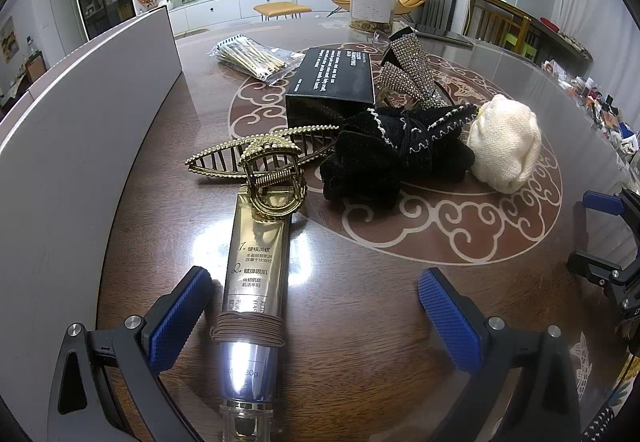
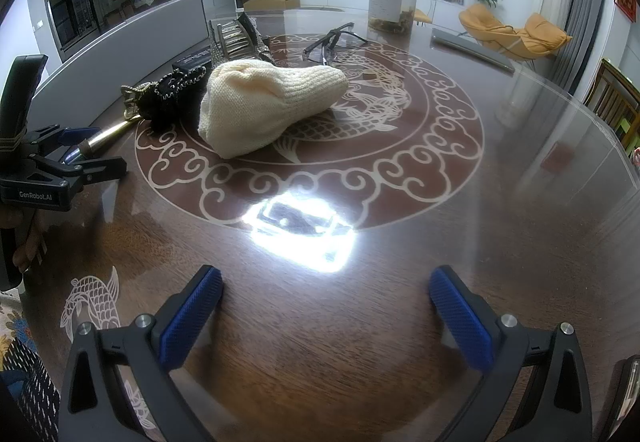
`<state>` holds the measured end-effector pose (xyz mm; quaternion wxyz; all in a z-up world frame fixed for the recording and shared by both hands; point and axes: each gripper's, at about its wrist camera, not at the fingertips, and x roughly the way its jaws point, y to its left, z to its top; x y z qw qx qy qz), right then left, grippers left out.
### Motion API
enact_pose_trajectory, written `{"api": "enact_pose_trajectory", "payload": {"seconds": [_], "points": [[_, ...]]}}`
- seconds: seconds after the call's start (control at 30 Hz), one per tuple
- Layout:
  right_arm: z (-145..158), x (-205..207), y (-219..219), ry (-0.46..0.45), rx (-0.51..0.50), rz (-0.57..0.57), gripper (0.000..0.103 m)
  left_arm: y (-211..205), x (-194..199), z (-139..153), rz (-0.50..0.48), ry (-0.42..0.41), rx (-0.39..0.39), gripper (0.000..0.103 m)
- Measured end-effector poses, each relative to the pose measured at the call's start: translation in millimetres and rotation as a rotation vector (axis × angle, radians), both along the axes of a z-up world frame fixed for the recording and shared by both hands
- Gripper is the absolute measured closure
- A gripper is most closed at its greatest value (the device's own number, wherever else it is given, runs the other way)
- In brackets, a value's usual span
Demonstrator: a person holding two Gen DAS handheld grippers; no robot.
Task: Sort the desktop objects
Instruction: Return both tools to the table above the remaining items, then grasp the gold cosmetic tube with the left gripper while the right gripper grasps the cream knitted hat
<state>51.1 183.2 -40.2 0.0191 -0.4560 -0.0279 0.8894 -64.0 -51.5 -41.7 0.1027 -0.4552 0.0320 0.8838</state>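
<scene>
My left gripper (image 1: 314,318) is open and low over the table. A gold cream tube (image 1: 256,270) with brown hair ties (image 1: 248,330) wound round it lies between the fingers, close to the left pad and not clamped. A gold hair claw (image 1: 256,166) rests on the tube's far end. Beyond lie a black velvet scrunchie (image 1: 392,150), a cream knitted pouch (image 1: 504,142), a black box (image 1: 336,82) and a rhinestone clip (image 1: 412,70). My right gripper (image 2: 326,318) is open over bare wood, well short of the cream pouch (image 2: 264,102).
A grey bin wall (image 1: 80,122) curves along the left. A packet of sticks (image 1: 256,56) and a clear jar (image 1: 374,2) stand farther back. Glasses (image 2: 334,42) and a flat grey slab (image 2: 472,50) lie behind the pouch. Lamp glare (image 2: 300,230) marks the glossy table.
</scene>
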Motion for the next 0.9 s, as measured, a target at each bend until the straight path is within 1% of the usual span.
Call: {"api": "enact_pose_trajectory", "payload": {"seconds": [0.9], "points": [[-0.4, -0.4, 0.1, 0.000, 0.000, -0.001, 0.000, 0.3, 0.3, 0.9, -0.004, 0.001, -0.003, 0.000]]}}
